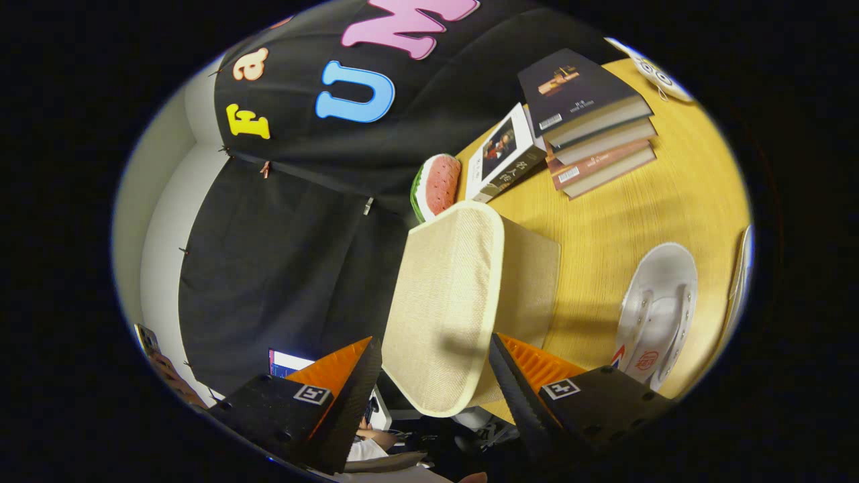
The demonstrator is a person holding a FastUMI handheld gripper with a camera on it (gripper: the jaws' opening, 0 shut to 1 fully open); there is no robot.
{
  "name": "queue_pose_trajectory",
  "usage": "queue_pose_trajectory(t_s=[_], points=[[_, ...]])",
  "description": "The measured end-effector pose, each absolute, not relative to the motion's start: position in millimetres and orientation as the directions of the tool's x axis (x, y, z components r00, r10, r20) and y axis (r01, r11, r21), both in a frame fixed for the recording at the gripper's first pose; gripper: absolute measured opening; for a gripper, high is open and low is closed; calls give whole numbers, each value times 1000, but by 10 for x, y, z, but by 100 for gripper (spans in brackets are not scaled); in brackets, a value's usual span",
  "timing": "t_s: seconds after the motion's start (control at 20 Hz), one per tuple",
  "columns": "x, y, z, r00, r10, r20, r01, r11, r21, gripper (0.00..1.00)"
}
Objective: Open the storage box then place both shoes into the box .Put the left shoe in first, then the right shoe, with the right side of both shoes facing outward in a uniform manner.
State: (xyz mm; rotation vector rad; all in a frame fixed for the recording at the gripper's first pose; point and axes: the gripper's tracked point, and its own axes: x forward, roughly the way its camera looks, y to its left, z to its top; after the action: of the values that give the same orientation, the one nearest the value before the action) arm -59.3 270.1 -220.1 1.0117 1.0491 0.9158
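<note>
The gripper (pixel 433 376) stands with its fingers apart, the beige fabric lid (pixel 446 305) of the box (pixel 530 282) rising between them; neither finger can be seen pressing on the lid, so whether it is held or merely straddled cannot be told. The lid looks lifted clear of the box body just behind it, which suggests the opening step is under way or nearly finished, though the inside of the box is hidden. Beyond the far finger, a white shoe (pixel 656 315) lies on the wooden table (pixel 671 194), well apart from the box and plainly not yet packed. The pale rim of something else (pixel 740 282) shows past it; it may be the second shoe, but too little shows to say. Farther out stand a stack of books (pixel 594 131), one more book (pixel 503 154) and a watermelon-slice toy (pixel 436 186). By this reading, both shoes remain to be placed, left first.
</note>
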Motion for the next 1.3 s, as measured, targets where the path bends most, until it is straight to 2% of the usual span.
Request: queue_pose_trajectory(t_s=[0.25,0.5,0.7,0.85,0.9,1.1,1.3], points=[[-690,2918,-2396,179,963,-199,18,199,980,98],[-726,3152,-2325,146,978,-148,50,142,989,95],[-762,3095,-2331,133,977,-165,76,156,985,43],[-688,3009,-2068,191,975,-112,66,101,993,6],[-707,2962,-1938,199,977,-82,48,74,996,6],[-780,3025,-1661,215,971,-106,-93,129,987,6],[-784,3199,-1119,235,968,-82,-217,135,967,7]])
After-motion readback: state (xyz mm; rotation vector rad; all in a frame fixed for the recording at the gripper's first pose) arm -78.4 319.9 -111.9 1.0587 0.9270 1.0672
